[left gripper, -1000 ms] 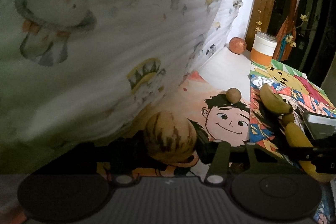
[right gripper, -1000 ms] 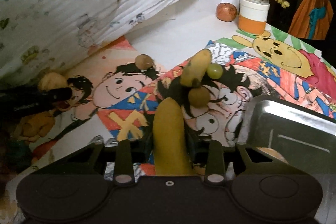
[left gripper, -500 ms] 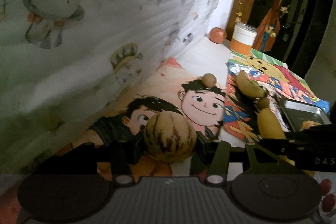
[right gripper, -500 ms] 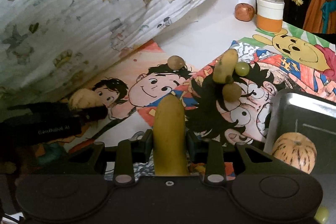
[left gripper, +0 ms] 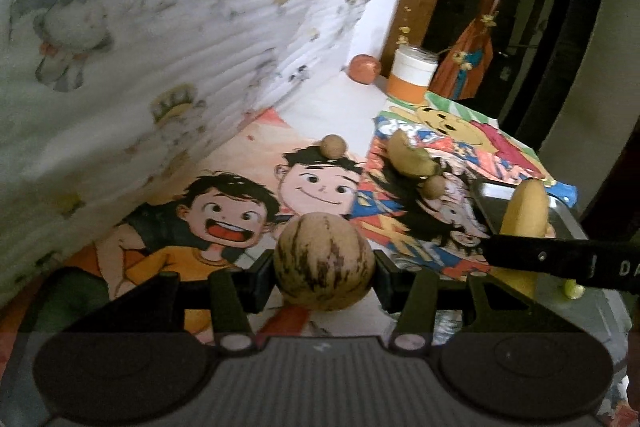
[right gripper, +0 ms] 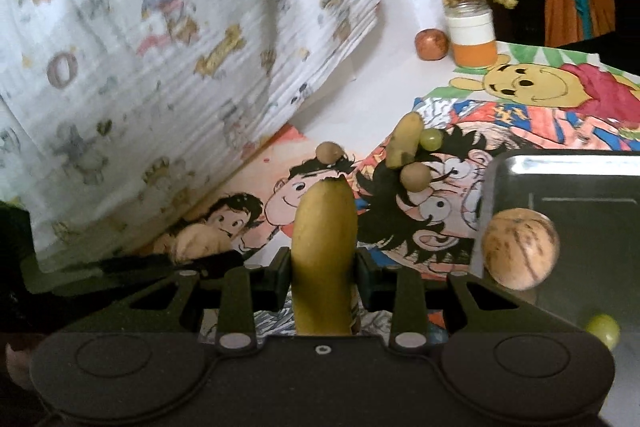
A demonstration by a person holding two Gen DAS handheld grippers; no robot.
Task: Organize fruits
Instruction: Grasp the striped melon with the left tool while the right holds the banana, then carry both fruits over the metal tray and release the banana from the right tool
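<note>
My left gripper (left gripper: 324, 267) is shut on a round striped melon (left gripper: 324, 259), held above the cartoon mat. My right gripper (right gripper: 324, 267) is shut on a yellow banana (right gripper: 324, 251), held beside the metal tray (right gripper: 568, 183); the banana also shows in the left wrist view (left gripper: 524, 219). A second striped melon (right gripper: 520, 247) and a green grape (right gripper: 602, 331) lie in the tray. On the mat lie a smaller banana (right gripper: 404, 143), a green grape (right gripper: 430, 139) and two small brown fruits (right gripper: 329, 151) (right gripper: 415, 177).
A patterned cloth (left gripper: 160, 27) hangs along the left. At the back stand an orange-and-white jar (right gripper: 472, 39) and a reddish fruit (right gripper: 431, 43). Cartoon paper mats (left gripper: 312, 187) cover the table.
Both grippers lifted and drew back with their fruit. The left gripper carried the melon toward the right; the right gripper moved the banana next to the tray, bringing the tray's melon into view.
</note>
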